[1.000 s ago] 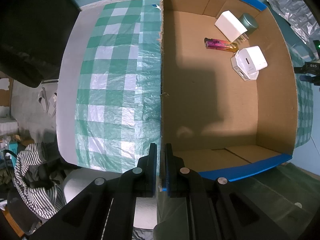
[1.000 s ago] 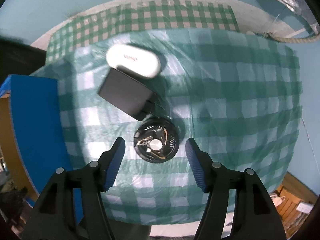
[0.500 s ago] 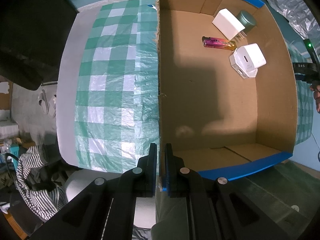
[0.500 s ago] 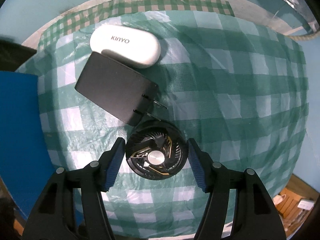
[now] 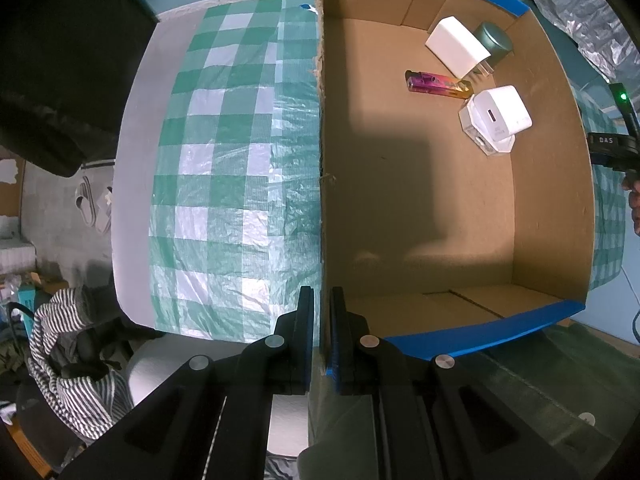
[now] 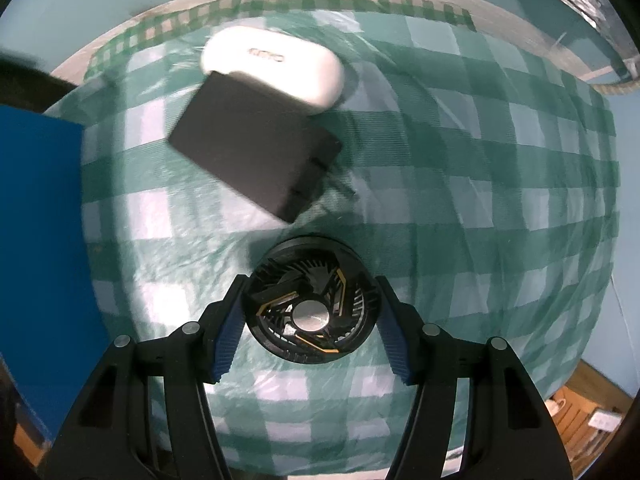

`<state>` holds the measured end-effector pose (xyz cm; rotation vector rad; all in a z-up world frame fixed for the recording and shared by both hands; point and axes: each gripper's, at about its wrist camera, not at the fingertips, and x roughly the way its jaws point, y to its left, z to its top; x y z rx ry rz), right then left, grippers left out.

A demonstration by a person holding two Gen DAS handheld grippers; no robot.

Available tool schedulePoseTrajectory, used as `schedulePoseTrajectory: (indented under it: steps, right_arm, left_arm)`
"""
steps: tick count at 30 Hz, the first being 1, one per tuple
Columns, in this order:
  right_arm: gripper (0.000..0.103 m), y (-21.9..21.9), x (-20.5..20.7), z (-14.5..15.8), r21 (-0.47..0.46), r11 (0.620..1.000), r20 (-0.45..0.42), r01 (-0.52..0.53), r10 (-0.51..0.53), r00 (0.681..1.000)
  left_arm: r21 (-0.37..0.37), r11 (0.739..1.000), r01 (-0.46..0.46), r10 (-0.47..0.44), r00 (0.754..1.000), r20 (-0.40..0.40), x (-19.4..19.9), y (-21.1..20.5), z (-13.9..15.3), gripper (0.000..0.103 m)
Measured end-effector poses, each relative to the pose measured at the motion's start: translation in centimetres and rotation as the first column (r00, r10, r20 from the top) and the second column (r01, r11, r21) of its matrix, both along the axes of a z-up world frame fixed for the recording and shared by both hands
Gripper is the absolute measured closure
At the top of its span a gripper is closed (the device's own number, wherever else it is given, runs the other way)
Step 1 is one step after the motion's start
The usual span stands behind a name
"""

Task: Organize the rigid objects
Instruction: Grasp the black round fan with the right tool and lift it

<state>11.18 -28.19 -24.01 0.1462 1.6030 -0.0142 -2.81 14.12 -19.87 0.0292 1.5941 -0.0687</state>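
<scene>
A round black fan (image 6: 310, 300) lies on the green checked cloth, between the open fingers of my right gripper (image 6: 310, 320), which stand close on both sides of it. Behind it lie a black charger (image 6: 252, 152) and a white oval case (image 6: 272, 64). My left gripper (image 5: 322, 312) is shut on the left wall of the cardboard box (image 5: 321, 160) near its front corner. Inside the box lie a white plug (image 5: 456, 46), a grey round tin (image 5: 494, 40), a purple lighter (image 5: 436, 84) and a white adapter (image 5: 496, 118).
The box's blue outer wall (image 6: 40, 240) stands left of the fan. The checked cloth (image 5: 232, 160) covers the table left of the box. Striped fabric (image 5: 72, 360) and slippers (image 5: 92, 204) lie on the floor below the table edge.
My right gripper has moved down and forward so the fan now sits between its fingers. The left gripper and box have stayed nearly still.
</scene>
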Motion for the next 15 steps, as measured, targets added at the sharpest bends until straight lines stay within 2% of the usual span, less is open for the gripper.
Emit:
schedulePoseTrajectory:
  steps: [15]
  right_arm:
    - [0.041, 3.2, -1.1, 4.9, 0.029, 0.995, 0.056, -0.100, 0.099, 0.994]
  left_arm:
    - [-0.008, 1.000, 0.014, -0.014, 1.000, 0.006, -0.2, -0.1, 0.1, 0.096]
